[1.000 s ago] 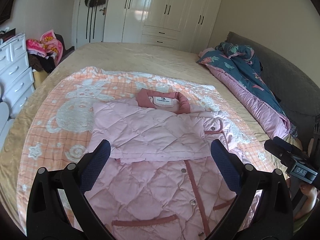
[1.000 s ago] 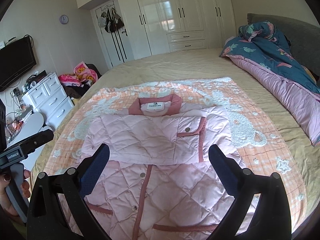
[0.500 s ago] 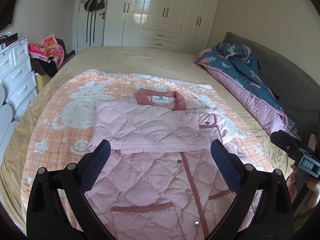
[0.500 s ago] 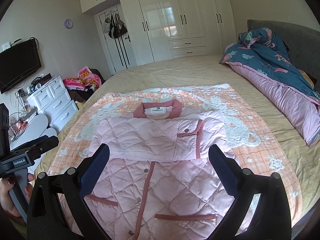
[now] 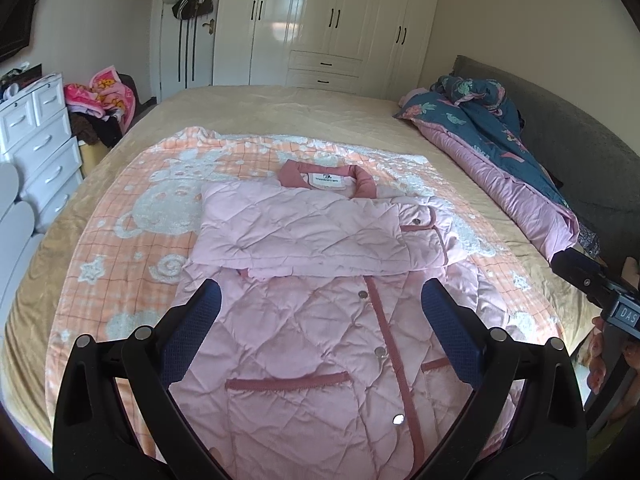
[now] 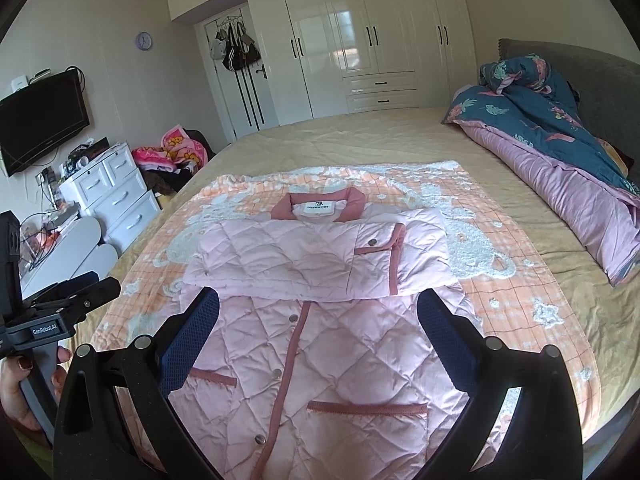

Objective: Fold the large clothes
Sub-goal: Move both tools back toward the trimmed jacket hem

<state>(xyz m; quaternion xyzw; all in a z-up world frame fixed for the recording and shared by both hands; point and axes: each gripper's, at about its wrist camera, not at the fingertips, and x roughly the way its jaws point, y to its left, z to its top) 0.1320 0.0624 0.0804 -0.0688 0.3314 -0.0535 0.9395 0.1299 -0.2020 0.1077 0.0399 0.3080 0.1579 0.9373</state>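
A pink quilted jacket (image 5: 304, 320) (image 6: 320, 340) lies face up on an orange patterned blanket (image 5: 120, 280) (image 6: 520, 300) on the bed. Both sleeves are folded across its chest (image 5: 304, 236) (image 6: 320, 260), below the darker pink collar (image 5: 326, 174) (image 6: 318, 204). My left gripper (image 5: 318, 296) hovers open above the jacket's lower half, holding nothing. My right gripper (image 6: 318, 300) is also open and empty over the same area. Each gripper's body shows in the other's view: the right one (image 5: 600, 296) at the right edge, the left one (image 6: 52, 320) held by a hand at the left edge.
A rolled blue and pink quilt (image 5: 500, 148) (image 6: 560, 152) lies along the bed's right side by a grey headboard (image 6: 580, 68). White drawers (image 5: 36, 140) (image 6: 112, 196) and a clothes pile (image 6: 172, 156) stand left. White wardrobes (image 6: 360, 40) fill the far wall.
Both grippers have pulled back and risen from the jacket, so more of its lower half and hem pockets shows. Both stayed open.
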